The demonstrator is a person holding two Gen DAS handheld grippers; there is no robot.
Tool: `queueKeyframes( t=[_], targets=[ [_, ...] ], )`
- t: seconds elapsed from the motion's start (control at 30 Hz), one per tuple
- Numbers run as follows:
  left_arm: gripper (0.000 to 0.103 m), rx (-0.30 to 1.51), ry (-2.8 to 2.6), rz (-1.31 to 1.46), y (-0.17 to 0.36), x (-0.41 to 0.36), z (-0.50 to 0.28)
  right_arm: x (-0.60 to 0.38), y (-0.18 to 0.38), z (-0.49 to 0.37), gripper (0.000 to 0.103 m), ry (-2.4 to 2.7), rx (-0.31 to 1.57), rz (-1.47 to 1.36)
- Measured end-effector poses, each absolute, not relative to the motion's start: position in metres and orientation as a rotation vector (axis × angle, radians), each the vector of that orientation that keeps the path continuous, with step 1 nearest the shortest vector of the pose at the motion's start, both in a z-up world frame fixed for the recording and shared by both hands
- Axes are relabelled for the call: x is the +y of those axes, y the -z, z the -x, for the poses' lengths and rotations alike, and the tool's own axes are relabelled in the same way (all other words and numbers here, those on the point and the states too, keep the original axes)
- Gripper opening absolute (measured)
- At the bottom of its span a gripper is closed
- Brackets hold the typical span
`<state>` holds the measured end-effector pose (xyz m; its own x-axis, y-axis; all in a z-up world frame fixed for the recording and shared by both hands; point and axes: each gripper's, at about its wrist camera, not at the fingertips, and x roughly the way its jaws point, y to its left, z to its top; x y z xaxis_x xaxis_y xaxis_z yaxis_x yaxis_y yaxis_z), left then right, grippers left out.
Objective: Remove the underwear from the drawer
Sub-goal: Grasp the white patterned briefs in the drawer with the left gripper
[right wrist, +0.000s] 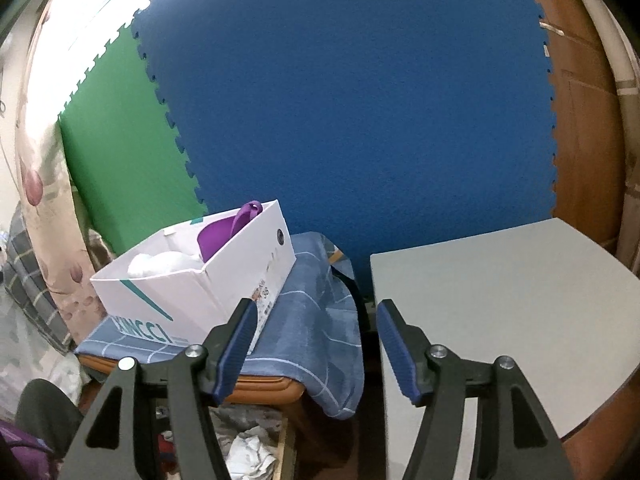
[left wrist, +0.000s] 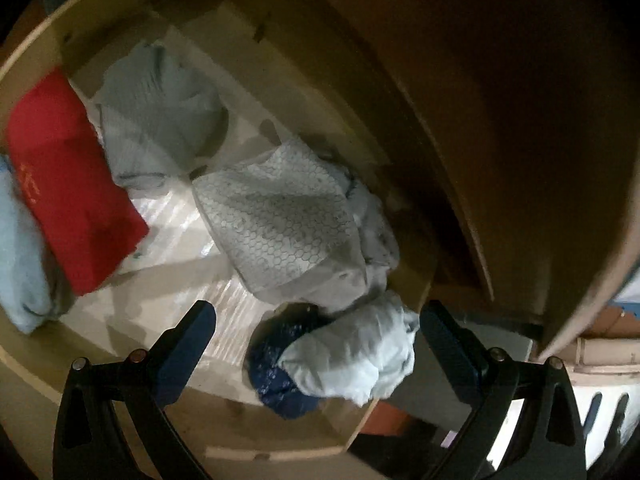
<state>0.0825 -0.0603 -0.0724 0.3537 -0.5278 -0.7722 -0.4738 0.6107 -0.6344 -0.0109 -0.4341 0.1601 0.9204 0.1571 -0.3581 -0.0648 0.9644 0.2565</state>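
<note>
Left gripper point(left wrist: 316, 344): black frame with dark blue pads, fingers spread wide, hanging over the near corner of the drawer; nothing between them is pinched.
Nearest garment: pale blue crumpled cloth bundle point(left wrist: 356, 356), lying between the left pads, touching neither as far as can be told; it sits partly on a dark navy patterned bundle point(left wrist: 276, 372).
Drawer: light wooden open drawer point(left wrist: 36, 56) with a shiny white liner.
Drawer contents: white hexagon-print folded garment point(left wrist: 276, 216) mid-drawer; pale grey-blue folded garment point(left wrist: 160, 112) behind it; red folded cloth point(left wrist: 68, 184) at the left; light blue folded cloth point(left wrist: 20, 256) at the far left edge.
Step in hand (judgement): reach for a grasp; no underwear is out yet.
Next move (judgement): lower, close on the pale blue bundle, lift clear of the drawer wall. Risk: the navy bundle comes up too.
Right gripper point(right wrist: 314, 344): fingers moderately apart, empty, pointed away from the drawer.
Other container: white open cardboard box point(right wrist: 248, 272) on a blue checked cloth point(right wrist: 316, 320), holding a purple plastic item point(right wrist: 228, 232) and white crumpled material point(right wrist: 160, 264).
Beside it: grey flat tabletop point(right wrist: 500, 308).
</note>
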Motion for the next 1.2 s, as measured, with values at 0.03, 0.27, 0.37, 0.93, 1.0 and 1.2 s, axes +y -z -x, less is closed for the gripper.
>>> queueKeyframes(
  t=[0.03,0.27,0.37,0.93,1.0,1.2],
  targets=[
    [0.100,1.272,0.027,0.992,0.075,-0.062,-0.083,-0.436,-0.160,0.011,0.064,-0.118,0.385,-0.248],
    [0.098,1.269,-0.098,1.045,0.090,-0.068,-0.091,-0.446,-0.159,0.014,0.064,-0.146,0.376,-0.297],
    [0.092,1.252,-0.162,1.100,0.098,-0.064,-0.091,-0.453,-0.156,0.015,0.066,-0.156,0.376,-0.330],
    [0.040,1.350,-0.247,1.040,0.112,-0.062,-0.122,-0.468,-0.147,0.014,0.067,-0.180,0.384,-0.415],
    [0.034,1.358,-0.230,1.016,0.105,-0.054,-0.120,-0.469,-0.147,0.014,0.067,-0.178,0.385,-0.420],
    [0.030,1.417,-0.154,1.010,0.092,-0.047,-0.104,-0.469,-0.145,0.012,0.068,-0.156,0.402,-0.416]
  ],
)
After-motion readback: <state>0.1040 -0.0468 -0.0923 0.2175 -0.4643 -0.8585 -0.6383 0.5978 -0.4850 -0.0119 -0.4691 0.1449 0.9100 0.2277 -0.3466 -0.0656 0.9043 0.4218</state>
